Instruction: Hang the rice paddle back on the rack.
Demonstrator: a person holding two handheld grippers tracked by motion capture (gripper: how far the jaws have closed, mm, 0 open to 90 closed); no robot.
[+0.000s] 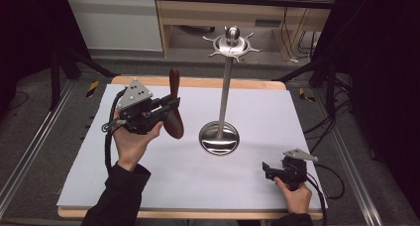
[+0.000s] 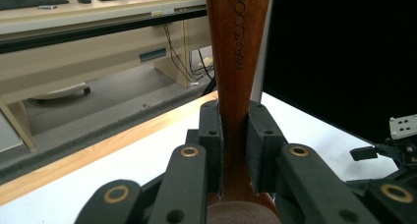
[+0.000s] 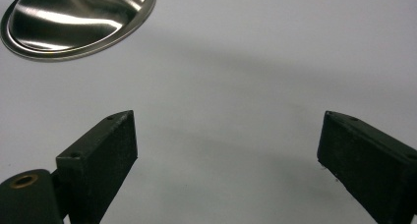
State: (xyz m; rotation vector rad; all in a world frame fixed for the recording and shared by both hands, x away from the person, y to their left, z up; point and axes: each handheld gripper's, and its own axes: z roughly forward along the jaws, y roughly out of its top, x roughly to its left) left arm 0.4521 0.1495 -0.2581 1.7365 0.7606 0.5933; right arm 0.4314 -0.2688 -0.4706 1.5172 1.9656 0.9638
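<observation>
A dark wooden spoon (image 1: 174, 107) is held upright above the left half of the white mat, bowl end down. My left gripper (image 1: 171, 105) is shut on its handle. In the left gripper view the two pads clamp the handle (image 2: 236, 62), which reads MAXCOOK. A steel stand (image 1: 225, 87) with a round base (image 1: 219, 138) and a hooked top disc (image 1: 231, 43) rises at the mat's centre. My right gripper (image 1: 266, 169) rests low at the front right, open, with nothing between its fingers (image 3: 101, 155). The stand's base (image 3: 74, 17) lies beyond it.
The white mat (image 1: 277, 112) covers a wooden table (image 1: 198, 81). Desks and cables stand behind the table. Metal rails run along the floor on both sides. In the left gripper view the other gripper (image 2: 393, 150) appears at the right edge.
</observation>
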